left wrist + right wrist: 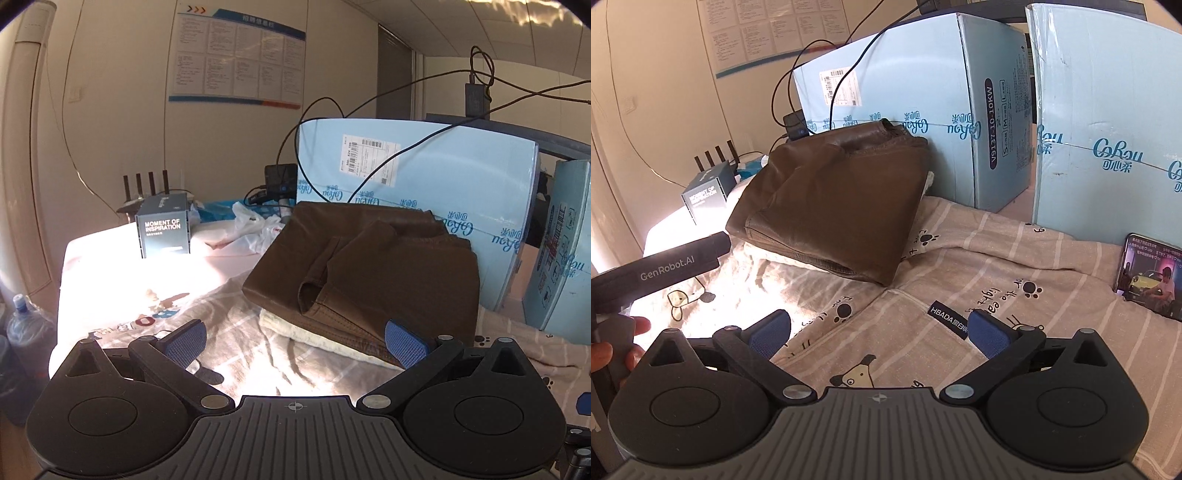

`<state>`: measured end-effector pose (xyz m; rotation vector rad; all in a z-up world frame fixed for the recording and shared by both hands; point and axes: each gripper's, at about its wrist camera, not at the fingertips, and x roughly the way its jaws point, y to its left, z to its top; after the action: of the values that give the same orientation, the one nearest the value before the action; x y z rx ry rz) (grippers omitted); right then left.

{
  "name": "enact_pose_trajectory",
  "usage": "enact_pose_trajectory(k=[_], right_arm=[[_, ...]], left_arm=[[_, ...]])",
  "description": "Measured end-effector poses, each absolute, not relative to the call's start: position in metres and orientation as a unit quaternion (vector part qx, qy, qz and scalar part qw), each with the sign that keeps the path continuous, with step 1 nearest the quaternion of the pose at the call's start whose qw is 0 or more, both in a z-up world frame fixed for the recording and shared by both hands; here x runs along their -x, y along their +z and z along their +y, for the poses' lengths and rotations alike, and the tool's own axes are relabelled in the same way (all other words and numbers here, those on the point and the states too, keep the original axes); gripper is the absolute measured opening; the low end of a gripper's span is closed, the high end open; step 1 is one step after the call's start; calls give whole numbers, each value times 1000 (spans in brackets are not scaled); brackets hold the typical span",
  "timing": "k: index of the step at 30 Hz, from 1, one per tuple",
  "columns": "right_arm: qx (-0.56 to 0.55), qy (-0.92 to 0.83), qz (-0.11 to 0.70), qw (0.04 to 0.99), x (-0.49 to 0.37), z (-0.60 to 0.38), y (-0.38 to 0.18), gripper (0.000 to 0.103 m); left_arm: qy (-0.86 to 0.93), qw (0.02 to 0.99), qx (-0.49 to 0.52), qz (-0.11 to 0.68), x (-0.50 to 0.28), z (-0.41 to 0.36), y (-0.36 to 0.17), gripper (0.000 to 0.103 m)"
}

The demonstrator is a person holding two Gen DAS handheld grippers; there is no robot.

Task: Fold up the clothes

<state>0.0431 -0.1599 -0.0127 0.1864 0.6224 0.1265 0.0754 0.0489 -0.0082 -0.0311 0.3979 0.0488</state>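
A folded brown garment [373, 269] lies on top of a folded cream garment [314, 334], stacked on the striped beige bedsheet [258, 350]. The stack also shows in the right wrist view [834, 206]. My left gripper [295, 341] is open and empty, just in front of the stack's near edge, its right fingertip [404, 343] over the edge. My right gripper [879, 334] is open and empty above the bedsheet [979, 266], short of the stack. The left gripper's body [661, 267] shows at the left of the right wrist view.
Two large light-blue cardboard boxes [916, 110] [1108, 129] stand behind the stack, with cables over them. A dark small box [164, 230], a router and white plastic bags [255, 225] sit at the far left. A phone [1148, 278] leans at right. Water bottles [22, 332] stand beside the bed.
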Motion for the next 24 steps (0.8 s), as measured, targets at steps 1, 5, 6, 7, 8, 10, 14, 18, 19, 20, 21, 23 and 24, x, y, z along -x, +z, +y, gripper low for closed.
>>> enact_pose_trajectory(k=[1,5,6,7,8,10,14,18,19,20,21,23,24], right_arm=[[-96,63,302,946,-42,-164,-10,103],[-119,68,283,949,-34,-181,0,103],[-127,71,277,950,-31,-186,2,103],[-135,74,273,950,-29,-190,5,103],[-143,78,269,949,-27,-194,7,103],[-148,84,265,949,-25,-196,10,103],[-150,95,260,949,-20,-196,15,103],[-132,105,260,951,-16,-187,17,103],[-126,106,260,951,-16,-184,17,103],[-120,108,260,952,-15,-181,17,103],[-115,108,259,953,-14,-179,17,103],[-106,109,258,954,-13,-175,17,103],[-105,108,255,955,-13,-174,17,103]], left_arm=[[25,981,11,192,-72,44,-3,103],[30,983,-9,182,-55,29,10,103],[31,983,-11,181,-50,27,13,103],[33,983,-13,180,-45,25,16,103],[34,983,-13,180,-41,23,19,103],[33,983,-13,181,-32,21,23,103],[28,982,0,184,-18,20,30,103],[50,983,13,178,-10,21,32,103],[60,983,18,173,-8,23,32,103],[70,983,24,167,-6,25,32,103],[79,983,27,166,-5,26,31,103],[96,981,31,166,-3,30,31,103],[102,980,31,167,-2,32,30,103]])
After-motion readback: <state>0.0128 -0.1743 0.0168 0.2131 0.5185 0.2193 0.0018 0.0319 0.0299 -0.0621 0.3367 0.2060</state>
